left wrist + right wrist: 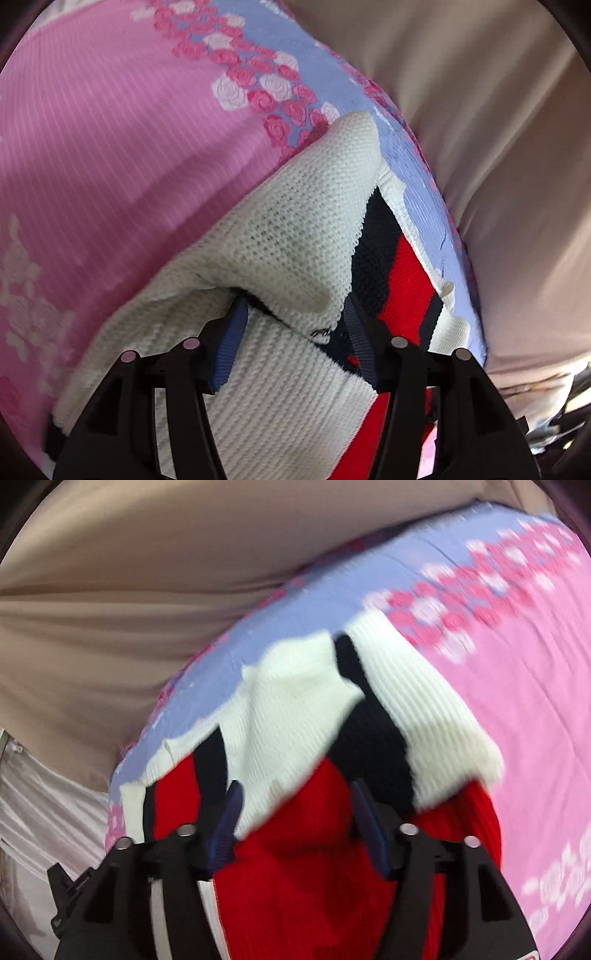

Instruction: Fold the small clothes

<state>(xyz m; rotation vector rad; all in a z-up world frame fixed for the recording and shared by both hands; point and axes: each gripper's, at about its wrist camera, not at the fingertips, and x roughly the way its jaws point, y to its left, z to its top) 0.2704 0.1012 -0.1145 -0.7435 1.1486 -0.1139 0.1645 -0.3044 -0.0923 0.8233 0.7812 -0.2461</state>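
A small knit sweater, white with black and red bands, lies on a pink and lilac bedspread. In the left wrist view its white part (280,236) is bunched up. My left gripper (293,310) is open, its blue-padded fingers (231,345) astride a white fold, the cloth loose between them. In the right wrist view the sweater (303,716) shows white and black parts over a red body (314,878). My right gripper (295,794) is open just above the red knit, not clamped on it. This view is blurred.
The pink bedspread with rose print (110,129) covers the surface, with a lilac border (314,602). Beige cloth (498,110) hangs beyond the bed's edge, also in the right wrist view (147,554). White fabric (44,812) lies at the lower left.
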